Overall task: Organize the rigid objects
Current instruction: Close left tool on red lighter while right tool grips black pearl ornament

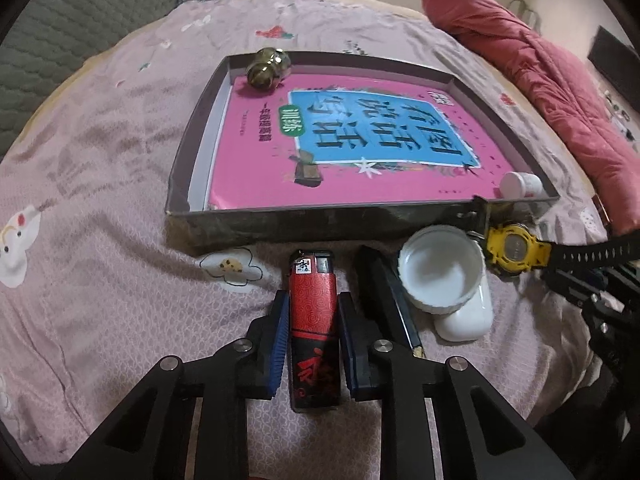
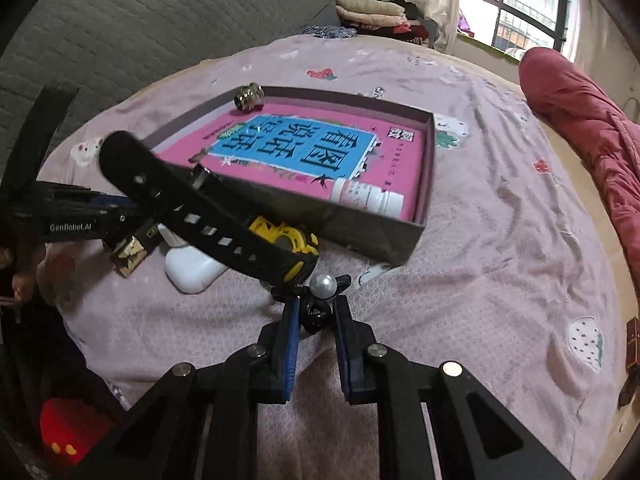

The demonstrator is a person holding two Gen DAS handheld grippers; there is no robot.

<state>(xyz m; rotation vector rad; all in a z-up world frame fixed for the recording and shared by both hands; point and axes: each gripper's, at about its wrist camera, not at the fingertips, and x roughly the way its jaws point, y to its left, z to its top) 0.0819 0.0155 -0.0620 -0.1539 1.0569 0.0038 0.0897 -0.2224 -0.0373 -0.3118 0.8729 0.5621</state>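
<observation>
My left gripper (image 1: 311, 300) is shut on a red and black lighter (image 1: 313, 328), held just above the pink bedsheet in front of the grey box lid (image 1: 304, 222). The lid holds a pink book (image 1: 360, 136), a brass knob (image 1: 267, 67) and a white pill bottle (image 1: 520, 185). My right gripper (image 2: 315, 304) is shut on a black hair clip with a pearl (image 2: 323, 286). A yellow watch with a black strap (image 2: 224, 220) rests against the lid's near wall, in front of the right gripper.
A white round lid (image 1: 440, 276), a white earbud case (image 1: 466, 320) and a black pencil (image 1: 390, 296) lie right of the lighter. A red quilt (image 1: 540, 92) lies along the bed's right side. A grey padded headboard (image 2: 140, 28) stands at the far left.
</observation>
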